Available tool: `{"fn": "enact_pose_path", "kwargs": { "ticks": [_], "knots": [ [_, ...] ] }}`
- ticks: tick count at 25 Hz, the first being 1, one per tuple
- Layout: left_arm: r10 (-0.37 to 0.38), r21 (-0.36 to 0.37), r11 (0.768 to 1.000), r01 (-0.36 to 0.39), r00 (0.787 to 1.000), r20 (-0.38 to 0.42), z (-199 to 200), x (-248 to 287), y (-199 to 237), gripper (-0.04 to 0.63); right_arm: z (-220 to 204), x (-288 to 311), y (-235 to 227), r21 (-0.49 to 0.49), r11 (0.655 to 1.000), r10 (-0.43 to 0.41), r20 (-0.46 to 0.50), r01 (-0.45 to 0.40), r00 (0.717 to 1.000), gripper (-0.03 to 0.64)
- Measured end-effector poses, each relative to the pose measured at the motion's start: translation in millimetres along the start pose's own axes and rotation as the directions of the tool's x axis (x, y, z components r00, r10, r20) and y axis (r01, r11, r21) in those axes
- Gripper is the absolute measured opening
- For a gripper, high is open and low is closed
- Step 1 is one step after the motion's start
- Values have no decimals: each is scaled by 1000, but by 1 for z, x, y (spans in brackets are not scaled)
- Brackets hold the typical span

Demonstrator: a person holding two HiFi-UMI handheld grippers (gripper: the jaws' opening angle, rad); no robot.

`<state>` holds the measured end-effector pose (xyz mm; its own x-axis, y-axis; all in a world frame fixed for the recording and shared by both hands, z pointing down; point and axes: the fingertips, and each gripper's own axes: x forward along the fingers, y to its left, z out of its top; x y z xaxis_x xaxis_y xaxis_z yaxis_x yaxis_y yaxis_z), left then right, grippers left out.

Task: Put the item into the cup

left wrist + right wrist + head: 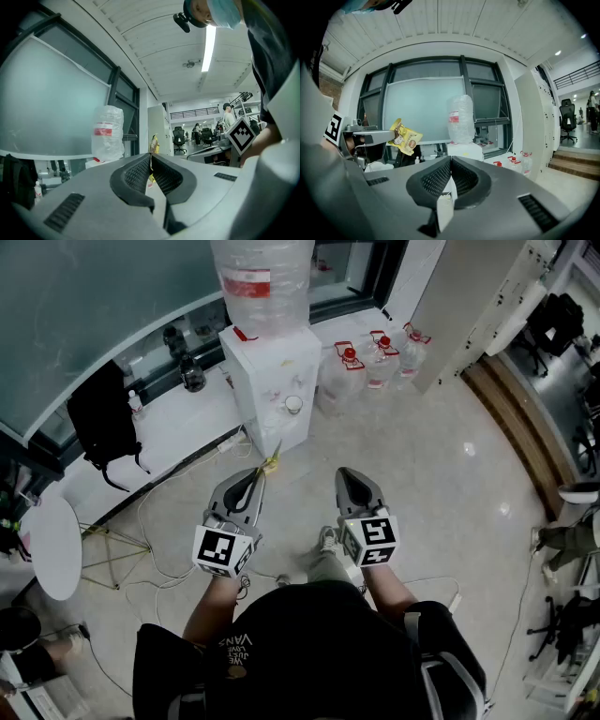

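My left gripper (263, 471) is shut on a small yellow packet (271, 462), which sticks out past its tips. The left gripper view shows the packet (153, 144) pinched edge-on between the closed jaws. Seen from the right gripper view, the packet (405, 137) hangs from the left gripper (370, 137) at the left. My right gripper (345, 474) is shut with nothing in it, level with the left one. A small white cup (293, 405) stands in the bay of the white water dispenser (272, 381), ahead of both grippers and beyond the packet.
A large clear water bottle (262, 282) sits on top of the dispenser. Several full jugs with red caps (380, 357) stand on the floor to its right. Cables (159, 521) trail over the floor at the left, near a black bag (103, 418) and a round white table (52, 545).
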<state>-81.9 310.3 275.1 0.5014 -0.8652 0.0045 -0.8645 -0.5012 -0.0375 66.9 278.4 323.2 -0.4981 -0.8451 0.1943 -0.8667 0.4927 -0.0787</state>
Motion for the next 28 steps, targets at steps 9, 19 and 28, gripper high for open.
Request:
{"fn": "enact_pose_path", "kwargs": {
  "ticks": [9,19,28],
  "knots": [
    [15,-42,999,-16,999,-32,-27,54,22,23,-5,44,-42,43,999,2,2,-2,1000,46],
    [80,-67,994,-85,994,-73,-76,183,65,23,-12,140,-127,39,997,74,-69,-72,995,48],
    [123,-95,987,-132,988,-95,-106,269,105,23,-20,204,-177,33,991,129,-125,-126,984,48]
  ]
}}
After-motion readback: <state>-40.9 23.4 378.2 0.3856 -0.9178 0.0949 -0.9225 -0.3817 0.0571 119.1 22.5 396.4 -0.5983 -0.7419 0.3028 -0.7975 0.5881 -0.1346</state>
